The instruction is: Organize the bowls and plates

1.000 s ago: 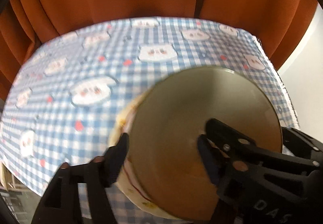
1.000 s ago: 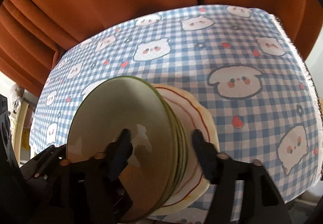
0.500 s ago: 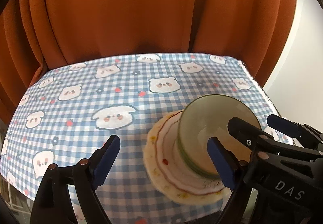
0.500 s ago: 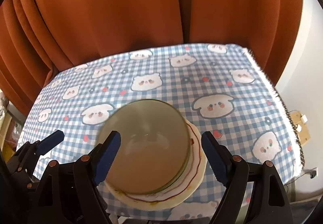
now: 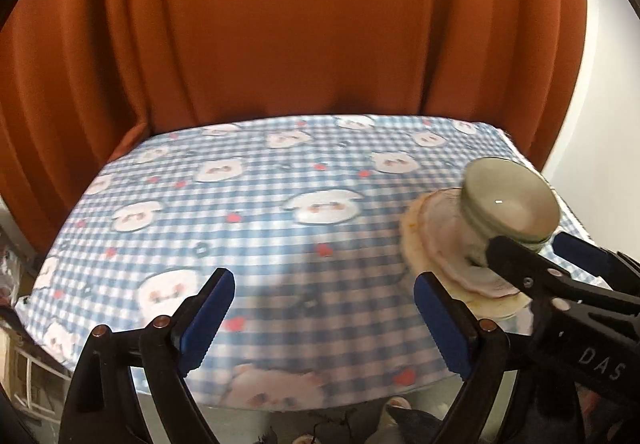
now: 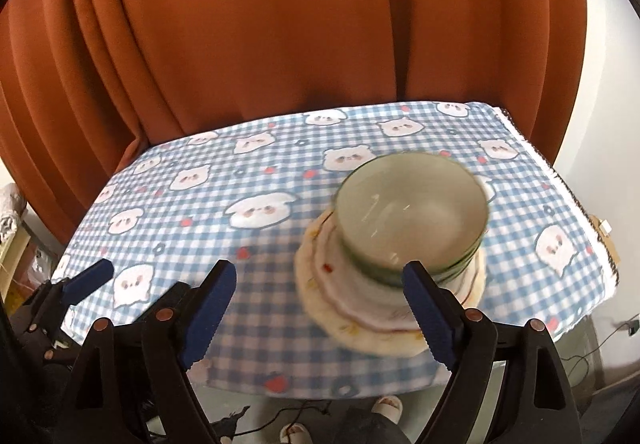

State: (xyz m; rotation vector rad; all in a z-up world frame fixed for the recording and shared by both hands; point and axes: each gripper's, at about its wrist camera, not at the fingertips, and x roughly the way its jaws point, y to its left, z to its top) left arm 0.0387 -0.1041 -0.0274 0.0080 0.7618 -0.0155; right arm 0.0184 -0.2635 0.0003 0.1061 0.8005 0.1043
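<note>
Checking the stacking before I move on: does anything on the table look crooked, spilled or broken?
Nothing stands out. The green bowls sit nested upright on the plates, on the checked tablecloth. No spill or crack shows, though both views are slightly blurred.

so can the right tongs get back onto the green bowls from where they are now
Probably yes. The right tongs are opening with nothing between them, and the green bowls sit uncovered on the plates just ahead. The left tongs are off to the side, so nothing blocks the way.
</note>
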